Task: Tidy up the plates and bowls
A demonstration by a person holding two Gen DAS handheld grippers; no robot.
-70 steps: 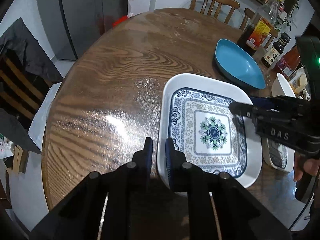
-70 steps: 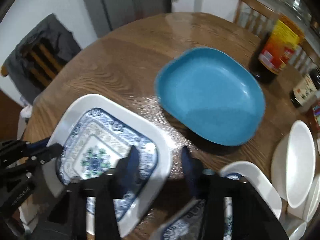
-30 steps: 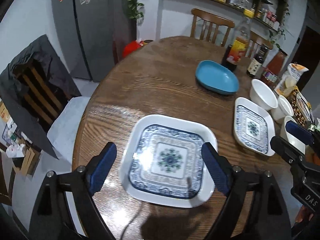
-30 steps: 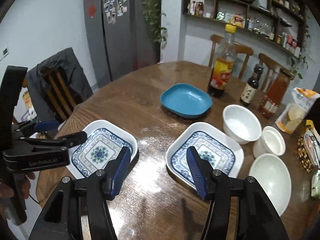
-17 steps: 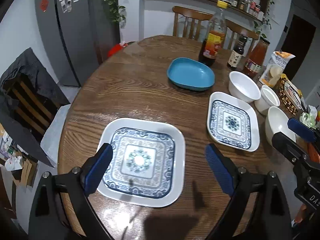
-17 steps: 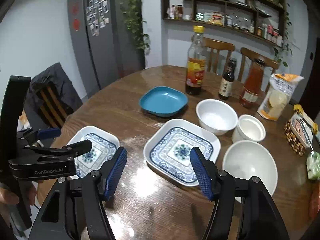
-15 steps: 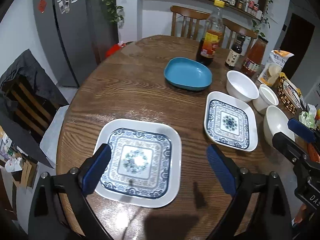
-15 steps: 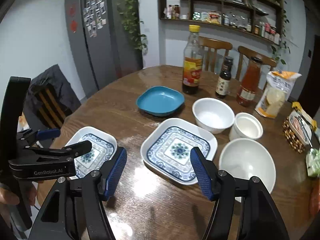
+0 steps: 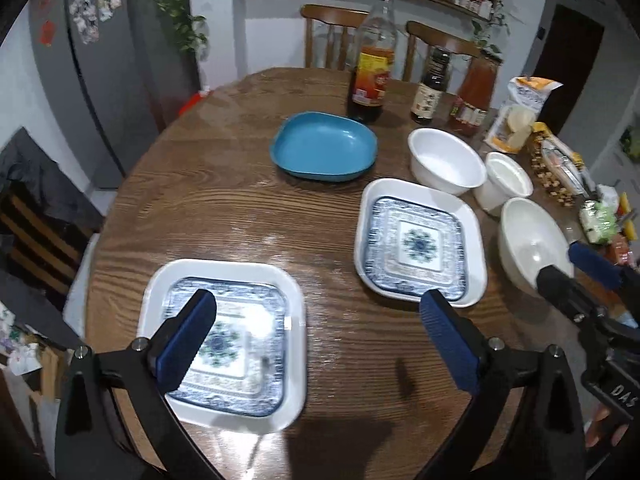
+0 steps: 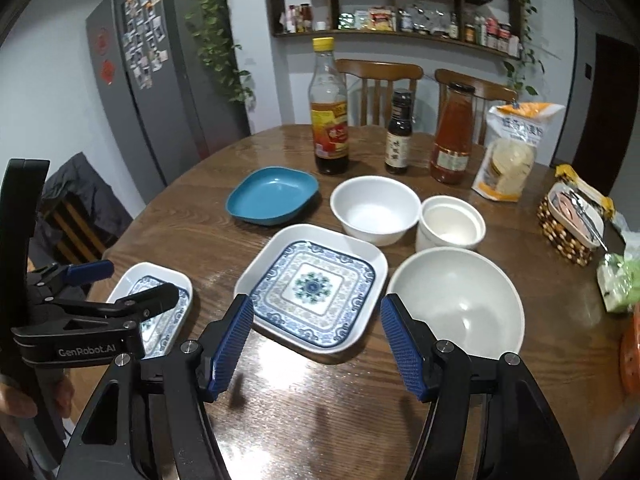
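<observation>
Left wrist view is showing the left gripper [image 9: 316, 334] hanging over the round wooden table [image 9: 224, 208], its jaws opening wide with nothing between the blue pads, and the near patterned plate [image 9: 244, 280] is lying flat on the wood just below its left finger. A second patterned plate [image 9: 420, 244] is sitting further right, near the blue dish [image 9: 324, 148], which is resting toward the far side in front of the tall sauce bottle [image 9: 372, 60]. Over in the right wrist view, the right gripper [image 10: 316, 340] is hovering with its jaws parted and empty, that second plate lying just beyond the fingertips. To its right, the big white bowl [image 10: 456, 300] is standing upright, almost touching the plate's edge, with a medium white bowl [image 10: 376, 208] and a small white cup [image 10: 450, 222] side by side behind it.
</observation>
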